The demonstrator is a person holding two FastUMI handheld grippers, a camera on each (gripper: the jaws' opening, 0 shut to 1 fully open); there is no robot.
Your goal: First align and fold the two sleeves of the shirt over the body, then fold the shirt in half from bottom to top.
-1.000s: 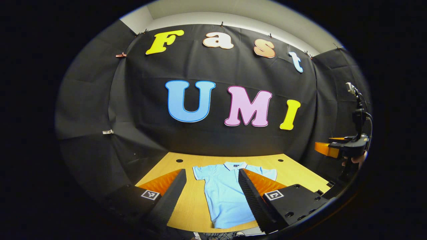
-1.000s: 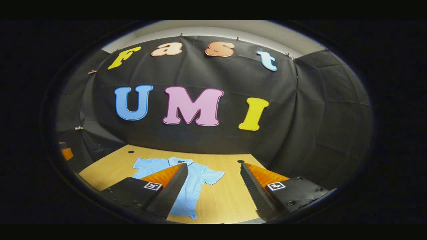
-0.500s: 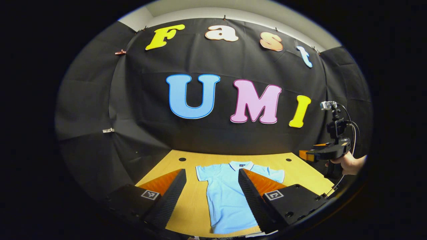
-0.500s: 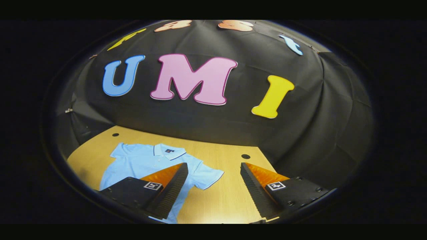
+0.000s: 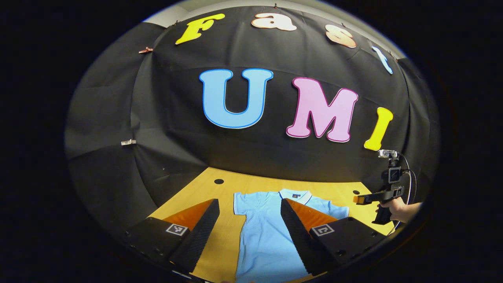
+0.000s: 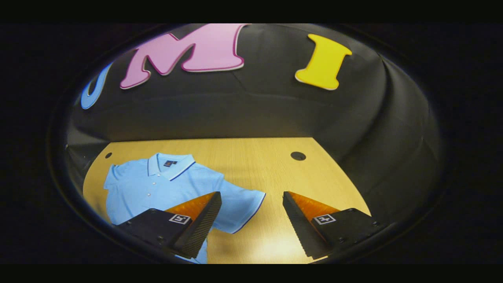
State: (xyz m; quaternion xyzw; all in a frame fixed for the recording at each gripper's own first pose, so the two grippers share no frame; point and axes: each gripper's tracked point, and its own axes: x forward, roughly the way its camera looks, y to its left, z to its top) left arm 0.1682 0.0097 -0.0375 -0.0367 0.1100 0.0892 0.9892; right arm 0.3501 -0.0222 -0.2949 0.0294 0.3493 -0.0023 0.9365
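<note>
Both grippers, left [image 5: 248,232] and right [image 6: 251,224], we hold above the bench [image 6: 251,157] with jaws wide apart, gripping nothing; the shirt [image 6: 157,188] lies flat, collar toward the far edge.

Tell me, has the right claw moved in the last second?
Yes. In the left gripper view the right claw has dropped from wall height toward the table, near the shirt.

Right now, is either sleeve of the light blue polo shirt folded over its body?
No: the light blue polo shirt lies flat with both sleeves spread.
</note>
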